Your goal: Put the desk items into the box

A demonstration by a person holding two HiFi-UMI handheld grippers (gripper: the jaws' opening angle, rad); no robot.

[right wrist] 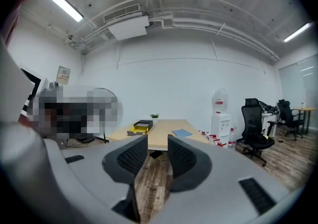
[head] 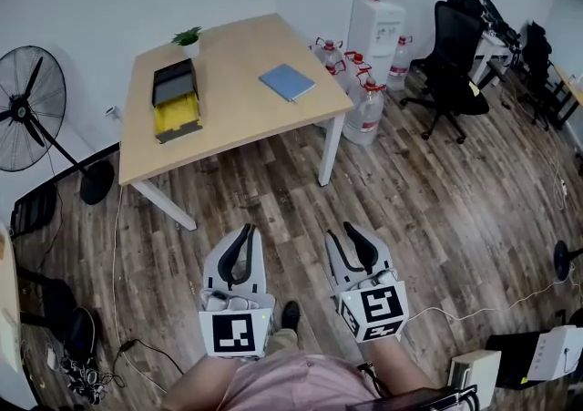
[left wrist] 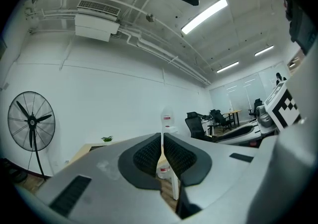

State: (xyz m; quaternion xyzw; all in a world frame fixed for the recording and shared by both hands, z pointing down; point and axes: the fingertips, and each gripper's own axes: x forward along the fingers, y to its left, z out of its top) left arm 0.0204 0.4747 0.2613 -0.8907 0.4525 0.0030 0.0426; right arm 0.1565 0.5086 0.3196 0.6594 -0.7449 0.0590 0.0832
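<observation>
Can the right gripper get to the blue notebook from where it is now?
Probably not yet. The right gripper hangs near the person's body, with floor between it and the desk where the blue notebook lies. Nothing blocks the path; a step forward should do.

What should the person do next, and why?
Probably step forward to the desk: the left gripper and right gripper are both empty, held low over the floor, apart from it. The blue notebook and the yellow-and-black box lie on the desk, seemingly too far to reach from here.
</observation>
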